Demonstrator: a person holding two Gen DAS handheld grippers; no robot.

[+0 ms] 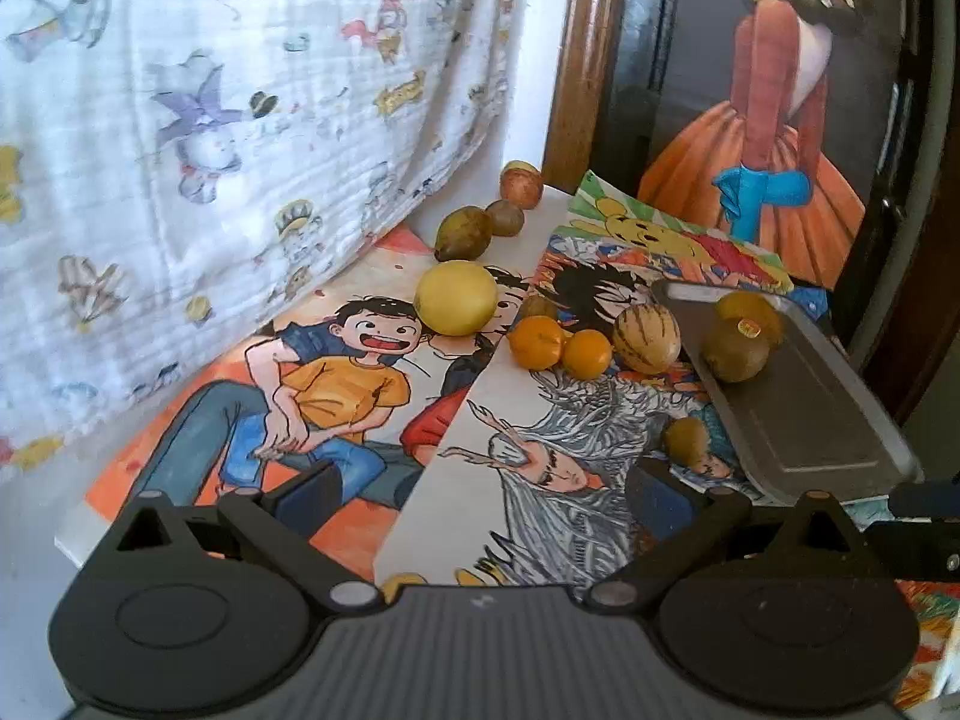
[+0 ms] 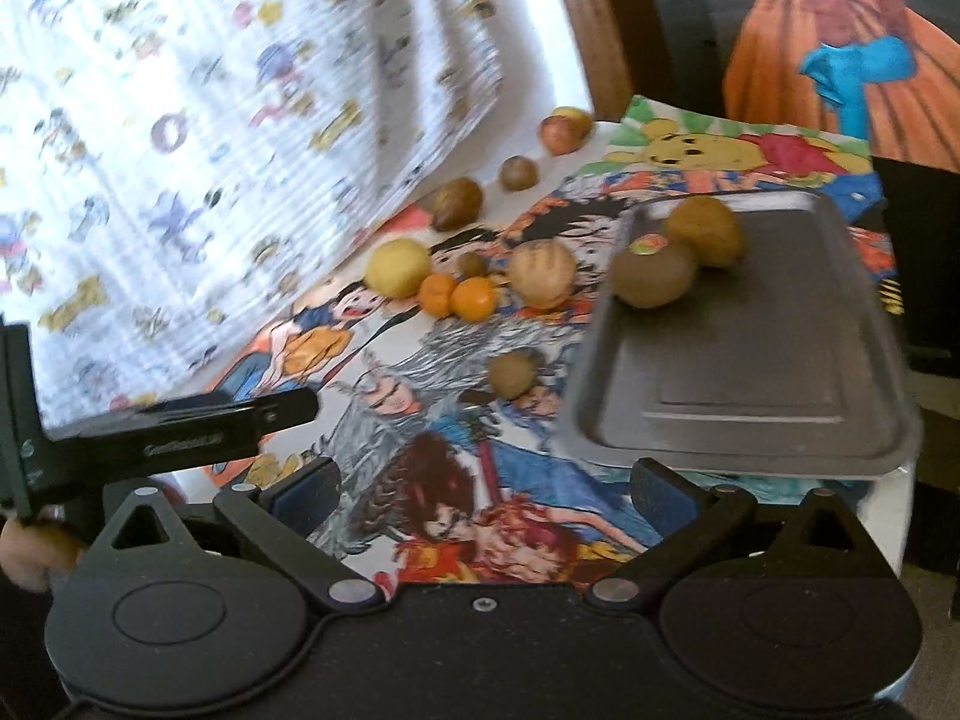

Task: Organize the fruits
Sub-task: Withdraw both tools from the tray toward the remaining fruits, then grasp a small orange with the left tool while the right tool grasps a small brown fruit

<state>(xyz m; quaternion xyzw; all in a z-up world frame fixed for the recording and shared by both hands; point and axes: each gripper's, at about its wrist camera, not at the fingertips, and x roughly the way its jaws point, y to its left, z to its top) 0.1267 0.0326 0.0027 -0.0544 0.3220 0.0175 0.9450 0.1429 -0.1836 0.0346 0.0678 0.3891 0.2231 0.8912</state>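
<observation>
1. We hold both tongs wide apart and empty: the left gripper (image 1: 480,495) hangs over the drawings, and the right gripper (image 2: 483,495) sits low by the near edge of the tray (image 2: 756,396).
2. The tray lies on the right of the table, with two kiwis (image 2: 654,270) touching each other at its far end; the rest of it is bare.
3. A third small brown fruit (image 2: 510,373) lies on the drawings just beside the tray's left rim. It looks like another kiwi, though the right view is blurred.
4. Farther back, a yellow round fruit (image 1: 457,297), two oranges (image 1: 537,342) and a striped fruit (image 1: 647,339) cluster together; three more brown ones trail toward the cloth (image 1: 240,180).
5. We judge the nearest loose fruit the sensible next pick. We should straddle it evenly, close gently so it does not roll away, and lift clear of the rim.
6. We should set it beside the two kiwis, keeping like with like and leaving room for the rest.
</observation>
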